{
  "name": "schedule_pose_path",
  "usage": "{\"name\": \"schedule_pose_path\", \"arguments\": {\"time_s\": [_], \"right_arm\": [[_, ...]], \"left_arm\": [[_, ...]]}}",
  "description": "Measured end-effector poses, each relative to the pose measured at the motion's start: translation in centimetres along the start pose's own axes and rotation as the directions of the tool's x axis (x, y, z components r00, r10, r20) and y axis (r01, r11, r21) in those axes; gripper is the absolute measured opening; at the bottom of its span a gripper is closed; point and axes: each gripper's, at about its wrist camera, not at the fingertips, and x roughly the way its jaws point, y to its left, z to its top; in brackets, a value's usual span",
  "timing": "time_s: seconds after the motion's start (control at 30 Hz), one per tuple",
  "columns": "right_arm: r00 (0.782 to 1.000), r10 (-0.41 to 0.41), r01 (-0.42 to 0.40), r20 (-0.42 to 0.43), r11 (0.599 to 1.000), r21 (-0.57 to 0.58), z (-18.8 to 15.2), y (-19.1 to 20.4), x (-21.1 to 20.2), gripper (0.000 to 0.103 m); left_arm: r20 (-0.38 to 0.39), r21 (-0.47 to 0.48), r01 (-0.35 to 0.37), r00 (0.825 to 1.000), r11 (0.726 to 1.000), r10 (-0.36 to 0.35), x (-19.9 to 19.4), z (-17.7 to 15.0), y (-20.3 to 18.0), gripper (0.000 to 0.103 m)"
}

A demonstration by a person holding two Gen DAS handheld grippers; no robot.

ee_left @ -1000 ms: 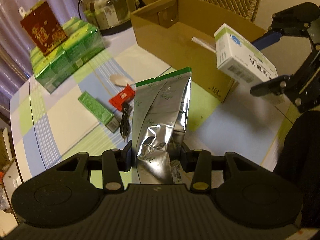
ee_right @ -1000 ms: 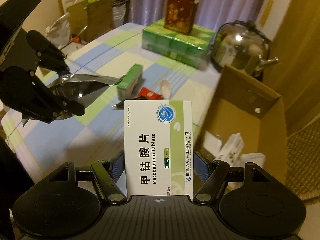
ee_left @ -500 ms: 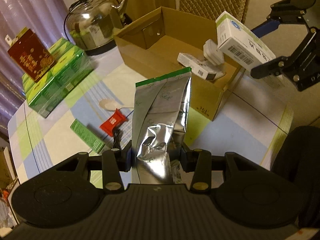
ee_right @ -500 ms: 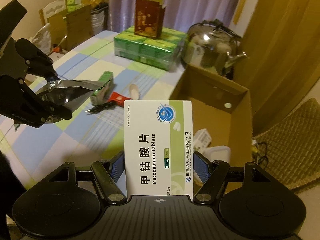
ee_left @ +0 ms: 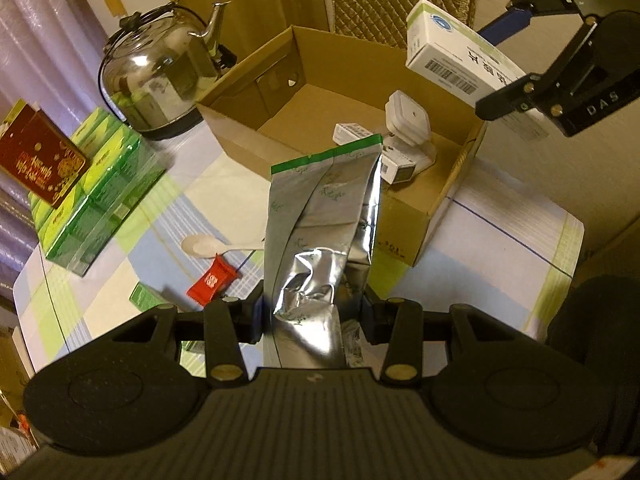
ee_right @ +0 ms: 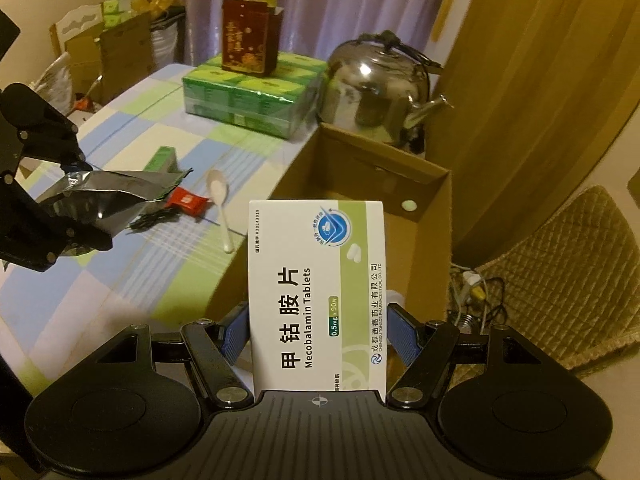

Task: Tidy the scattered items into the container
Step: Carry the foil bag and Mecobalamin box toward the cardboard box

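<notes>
My left gripper is shut on a silver foil bag with a green top edge, held upright above the table just short of the open cardboard box. The bag also shows at the left of the right wrist view. My right gripper is shut on a white and green tablet box, held over the near edge of the cardboard box. That tablet box hangs above the carton's right side. Small white packages lie inside the carton.
On the checked tablecloth lie a white spoon, a red sachet, a black cable and a small green box. A steel kettle stands beside the carton; green packs carry a dark red box. A quilted chair is at the right.
Both grippers have moved toward the cardboard box with their loads; the left wrist view now looks into the carton, and the tablet box hangs over its right side.
</notes>
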Motion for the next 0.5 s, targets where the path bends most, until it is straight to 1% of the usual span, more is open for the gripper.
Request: {"name": "schedule_pose_path", "arguments": {"time_s": [0.33, 0.5], "right_arm": [[1.0, -0.022, 0.022, -0.012, 0.999, 0.025, 0.0, -3.1, 0.8, 0.068], [0.999, -0.035, 0.036, -0.017, 0.998, 0.042, 0.0, -4.7, 1.4, 0.068]], "left_arm": [[-0.002, 0.041, 0.019, 1.0, 0.999, -0.019, 1.6, 2.9, -1.1, 0.039], [0.012, 0.061, 0.027, 1.0, 0.998, -0.027, 2.0, 4.6, -1.2, 0.039]]}}
